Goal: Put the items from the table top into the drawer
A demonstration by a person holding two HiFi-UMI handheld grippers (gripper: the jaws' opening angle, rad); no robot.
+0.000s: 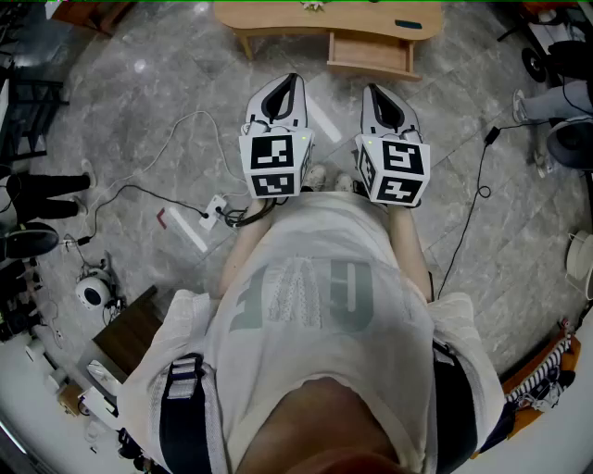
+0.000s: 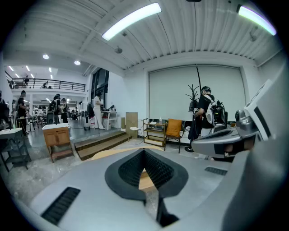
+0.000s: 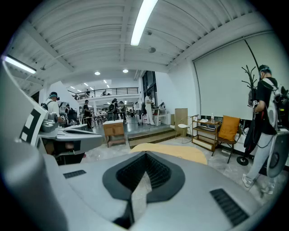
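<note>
Facing: the bench (image 1: pixel 278 18) lies well apart ahead of both grippers, its long axis across the head view.
Drawer (image 1: pixel 371 57): already pulled open under the bench's right part, in line with the right gripper.
Left gripper (image 1: pixel 291 80): jaws closed together, nothing held.
Right gripper (image 1: pixel 372 89): closed, empty; probably the nearer one.
Items: dark flat thing (image 1: pixel 408 24) above the drawer, small pale thing (image 1: pixel 313 5) mid-bench.

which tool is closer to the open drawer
Right. The right tool points straight at the open drawer, stopping short of it; the left tool sits off to the drawer's left.
</note>
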